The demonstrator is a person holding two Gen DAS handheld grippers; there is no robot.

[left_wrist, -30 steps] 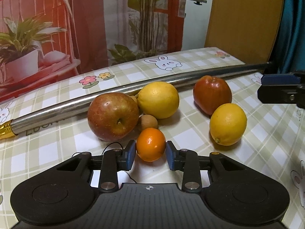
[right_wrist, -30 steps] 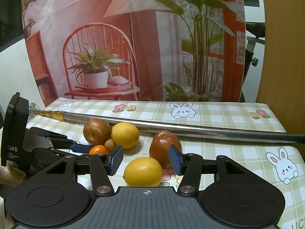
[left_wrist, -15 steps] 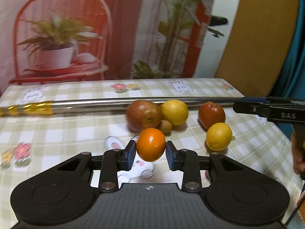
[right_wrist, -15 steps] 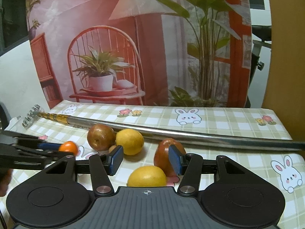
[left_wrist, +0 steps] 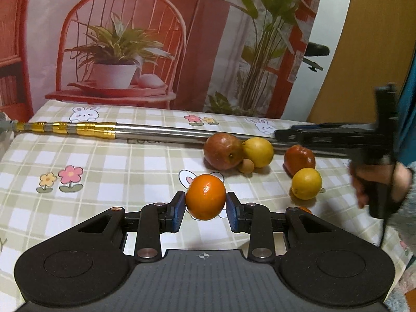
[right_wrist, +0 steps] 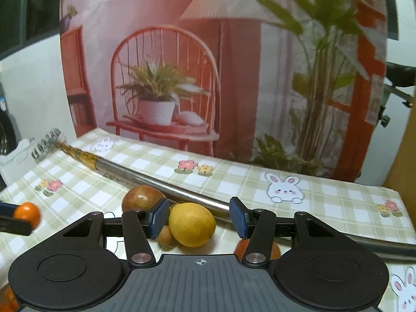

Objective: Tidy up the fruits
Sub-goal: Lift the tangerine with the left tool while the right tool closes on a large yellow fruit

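Note:
My left gripper (left_wrist: 205, 205) is shut on a small orange (left_wrist: 205, 197) and holds it above the checked tablecloth, left of the fruit cluster. That cluster has a brownish apple (left_wrist: 223, 150), a lemon (left_wrist: 258, 152), a small brown fruit (left_wrist: 246, 166), a red apple (left_wrist: 299, 157) and a second lemon (left_wrist: 306, 183). My right gripper (right_wrist: 198, 217) is open, and the back lemon (right_wrist: 192, 225) shows between its fingers with a gap on both sides. The brownish apple (right_wrist: 140, 199) lies just beyond its left finger. The held orange (right_wrist: 27, 214) appears at the far left.
A long metal pole (left_wrist: 156, 131) with a gold end lies across the table behind the fruit. A person's hand (left_wrist: 377, 182) grips the right tool at the right edge. A white container (right_wrist: 15, 158) stands past the table's left end. A printed backdrop hangs behind.
My left gripper has lifted the orange and carried it left, away from the cluster. My right gripper has swung from the front lemon and red apple to the back lemon.

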